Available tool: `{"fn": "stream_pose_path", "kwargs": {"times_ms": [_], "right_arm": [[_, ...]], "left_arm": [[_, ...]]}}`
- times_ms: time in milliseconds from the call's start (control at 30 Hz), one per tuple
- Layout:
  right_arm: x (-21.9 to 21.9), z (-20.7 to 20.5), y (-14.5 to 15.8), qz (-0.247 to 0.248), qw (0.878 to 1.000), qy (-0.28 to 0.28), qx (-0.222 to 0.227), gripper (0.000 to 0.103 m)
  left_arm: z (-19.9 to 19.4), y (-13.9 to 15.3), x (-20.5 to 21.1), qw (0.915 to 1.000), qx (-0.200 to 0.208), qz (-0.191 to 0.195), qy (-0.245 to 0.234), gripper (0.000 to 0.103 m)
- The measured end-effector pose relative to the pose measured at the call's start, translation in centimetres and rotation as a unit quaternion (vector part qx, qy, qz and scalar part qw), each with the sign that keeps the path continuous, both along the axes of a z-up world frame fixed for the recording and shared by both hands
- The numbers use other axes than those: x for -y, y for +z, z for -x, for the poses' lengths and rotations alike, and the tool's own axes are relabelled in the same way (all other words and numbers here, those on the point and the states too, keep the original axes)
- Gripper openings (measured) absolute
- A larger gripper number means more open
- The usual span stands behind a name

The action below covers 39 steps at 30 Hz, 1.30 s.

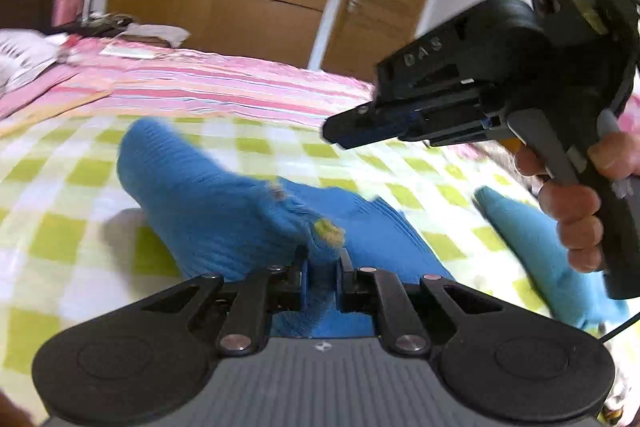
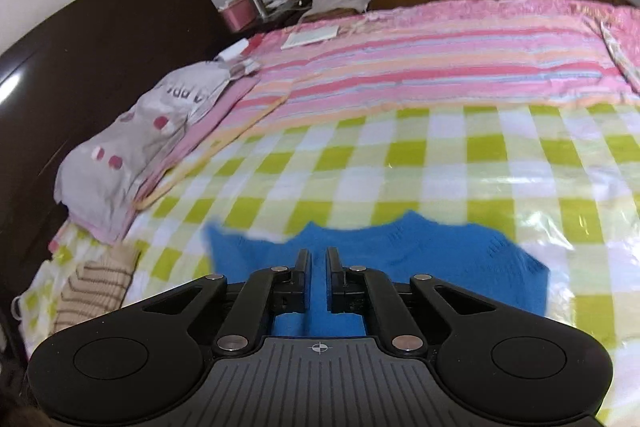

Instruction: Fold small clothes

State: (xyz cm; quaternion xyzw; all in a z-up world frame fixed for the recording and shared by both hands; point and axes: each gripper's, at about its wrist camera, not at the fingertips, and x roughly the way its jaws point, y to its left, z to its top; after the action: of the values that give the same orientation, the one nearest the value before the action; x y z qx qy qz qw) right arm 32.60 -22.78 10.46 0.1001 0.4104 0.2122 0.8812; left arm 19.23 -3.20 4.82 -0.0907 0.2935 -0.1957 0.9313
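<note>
Blue knit sweater point(image 1: 208, 203) half-lifted off the bed; left gripper point(image 1: 322, 259) pinching it, right gripper point(image 2: 318, 259) above it with nothing between its fingers.

Left gripper: fingers pressed onto a bunched fold of sweater beside a yellow-green patch point(image 1: 328, 229); cloth rises in a ridge far-left of the grip, its sleeve point(image 1: 532, 231) trailing right on the checked cover point(image 1: 60, 187). Right gripper: fingers nearly together with a narrow gap, held over the sweater's near part; in the left view it hangs clear above, the person's hand point(image 1: 576, 203) on its handle. Sweater's far edge wavy. Open checked cover far and right; pink striped blanket point(image 2: 440, 63) beyond. Pillow point(image 2: 132, 143) and striped beige garment point(image 2: 96, 287) crowd the left edge.
</note>
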Motion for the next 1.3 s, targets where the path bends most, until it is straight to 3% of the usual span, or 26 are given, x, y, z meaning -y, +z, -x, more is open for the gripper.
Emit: {"fn": "stream_pose_path", "kwargs": {"times_ms": [133, 200, 267, 300, 600, 800, 867, 1067, 1133, 1167, 1200, 1233, 1267, 1300], "right_arm": [[-1.0, 0.4, -2.2, 0.009, 0.999, 0.031, -0.021, 0.016], [-2.8, 0.4, -3.5, 0.017, 0.998, 0.055, -0.031, 0.025], [-4.8, 0.5, -4.7, 0.034, 0.997, 0.066, -0.036, 0.059], [-5.7, 0.3, -5.2, 0.046, 0.996, 0.068, -0.039, 0.065], [-10.1, -1.8, -7.9, 0.016, 0.99, 0.063, -0.125, 0.07], [-15.9, -0.7, -8.1, 0.086, 0.984, 0.1, -0.121, 0.071], [-17.5, -0.3, -7.7, 0.113, 0.981, 0.112, -0.107, 0.075], [-21.0, 0.7, -8.0, 0.207, 0.963, 0.15, -0.08, 0.078], [-21.6, 1.1, -8.2, 0.248, 0.956, 0.148, -0.052, 0.076], [-21.8, 1.1, -8.5, 0.269, 0.951, 0.147, -0.039, 0.068], [-21.8, 1.0, -8.8, 0.284, 0.947, 0.146, -0.032, 0.059], [-21.4, 0.8, -8.8, 0.282, 0.948, 0.142, -0.033, 0.037], [-20.5, 0.6, -8.6, 0.262, 0.954, 0.138, -0.041, 0.023], [-19.6, 0.4, -8.0, 0.24, 0.961, 0.133, -0.047, 0.023]], "left_arm": [[0.4, -2.3, -1.0, 0.9984, -0.043, 0.019, 0.031, 0.016], [0.8, -3.6, -2.4, 0.9968, -0.057, 0.025, 0.051, 0.016], [1.8, -3.9, -2.7, 0.9958, -0.061, 0.028, 0.062, 0.016], [2.1, -4.0, -3.1, 0.9955, -0.061, 0.032, 0.066, 0.016], [3.9, -5.6, -6.2, 0.9919, -0.071, 0.071, 0.077, 0.016], [3.6, -5.5, -7.1, 0.9909, -0.071, 0.085, 0.076, 0.016], [3.8, -5.6, -7.0, 0.9915, -0.069, 0.082, 0.074, 0.016], [4.0, -5.6, -6.1, 0.9924, -0.068, 0.073, 0.071, 0.016], [3.9, -5.6, -5.9, 0.9929, -0.067, 0.068, 0.07, 0.016], [4.0, -5.5, -5.7, 0.9933, -0.066, 0.064, 0.07, 0.016], [4.0, -5.4, -5.5, 0.9937, -0.064, 0.06, 0.07, 0.016], [4.0, -5.3, -5.4, 0.994, -0.062, 0.057, 0.071, 0.016], [3.1, -4.9, -5.4, 0.994, -0.061, 0.057, 0.071, 0.016], [3.0, -4.7, -5.5, 0.9939, -0.06, 0.06, 0.071, 0.016]]}}
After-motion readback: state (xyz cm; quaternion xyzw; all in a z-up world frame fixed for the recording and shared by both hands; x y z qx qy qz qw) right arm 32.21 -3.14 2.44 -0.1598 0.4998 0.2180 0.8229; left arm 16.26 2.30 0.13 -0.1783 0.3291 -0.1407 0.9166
